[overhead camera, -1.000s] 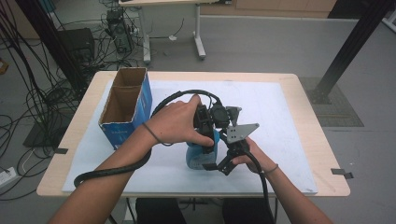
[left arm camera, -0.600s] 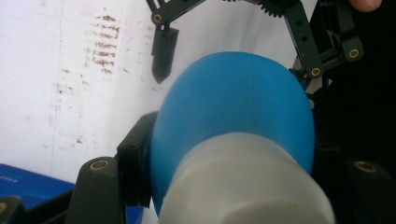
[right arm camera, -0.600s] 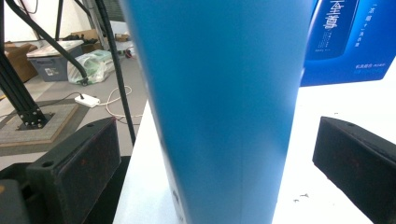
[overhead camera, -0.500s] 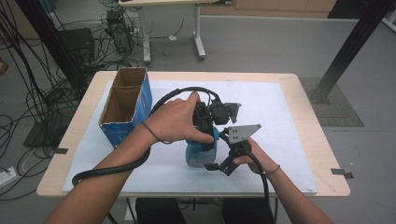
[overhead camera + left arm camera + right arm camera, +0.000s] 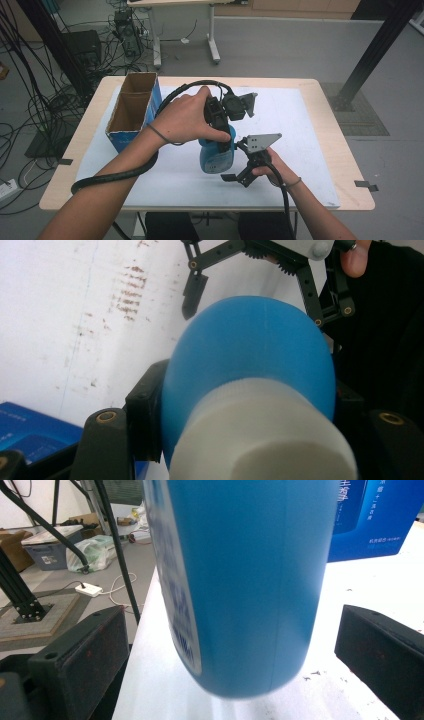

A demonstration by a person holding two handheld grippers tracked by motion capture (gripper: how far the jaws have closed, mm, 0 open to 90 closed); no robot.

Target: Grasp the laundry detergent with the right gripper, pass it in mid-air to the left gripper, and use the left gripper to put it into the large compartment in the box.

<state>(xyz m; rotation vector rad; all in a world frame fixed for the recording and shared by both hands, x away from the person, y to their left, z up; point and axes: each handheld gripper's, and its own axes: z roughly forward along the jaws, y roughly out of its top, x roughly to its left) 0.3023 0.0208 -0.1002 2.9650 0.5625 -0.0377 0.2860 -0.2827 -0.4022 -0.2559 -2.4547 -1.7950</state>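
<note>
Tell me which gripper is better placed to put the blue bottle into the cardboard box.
Left. The left gripper is clamped on the blue bottle, nearer the cardboard box; the right gripper is open.

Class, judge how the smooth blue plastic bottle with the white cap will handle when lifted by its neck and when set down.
The blue plastic bottle looks rigid, probably keeping its shape in the left claw. Its glossy wall may slip. Its rounded shoulders suggest rolling if laid down.

Two hands are working hand-held grippers side by side.
The left gripper [image 5: 218, 142] is pointing down, jaws clamped; the right gripper [image 5: 231, 176] is lying level, jaws standing apart.
</note>
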